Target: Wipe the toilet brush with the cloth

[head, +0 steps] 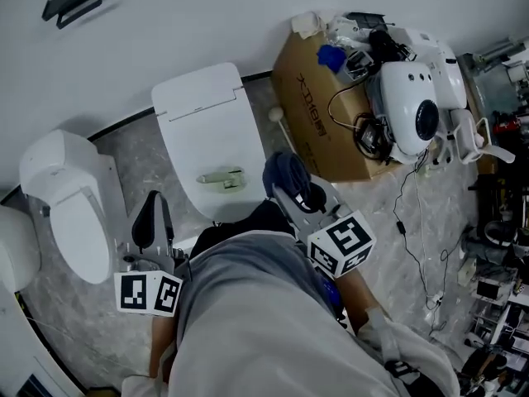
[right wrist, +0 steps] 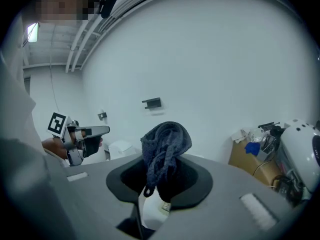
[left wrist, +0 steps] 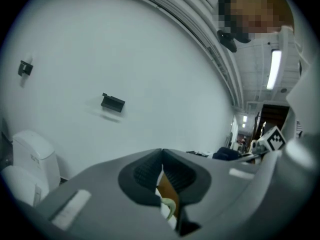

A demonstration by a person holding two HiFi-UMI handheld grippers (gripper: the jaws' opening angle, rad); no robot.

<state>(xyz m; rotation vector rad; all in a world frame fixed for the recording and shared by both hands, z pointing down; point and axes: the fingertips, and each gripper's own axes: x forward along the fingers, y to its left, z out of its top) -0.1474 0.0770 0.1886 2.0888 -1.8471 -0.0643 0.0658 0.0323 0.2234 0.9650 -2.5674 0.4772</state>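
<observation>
One right tool (right wrist: 160,171) tight on cloth (right wrist: 166,141)

Grey shirt (head: 248,321), grey jaws, black-and-white marker cubes (head: 340,244)

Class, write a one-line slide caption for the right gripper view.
Right gripper shut on a dark blue cloth, held up before a white wall.

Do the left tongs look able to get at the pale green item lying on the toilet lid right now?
Probably yes. The pale green item lies uncovered on the closed toilet lid, and the left tongs hang empty near the lid's front. They are shut, so they must open first.
</observation>
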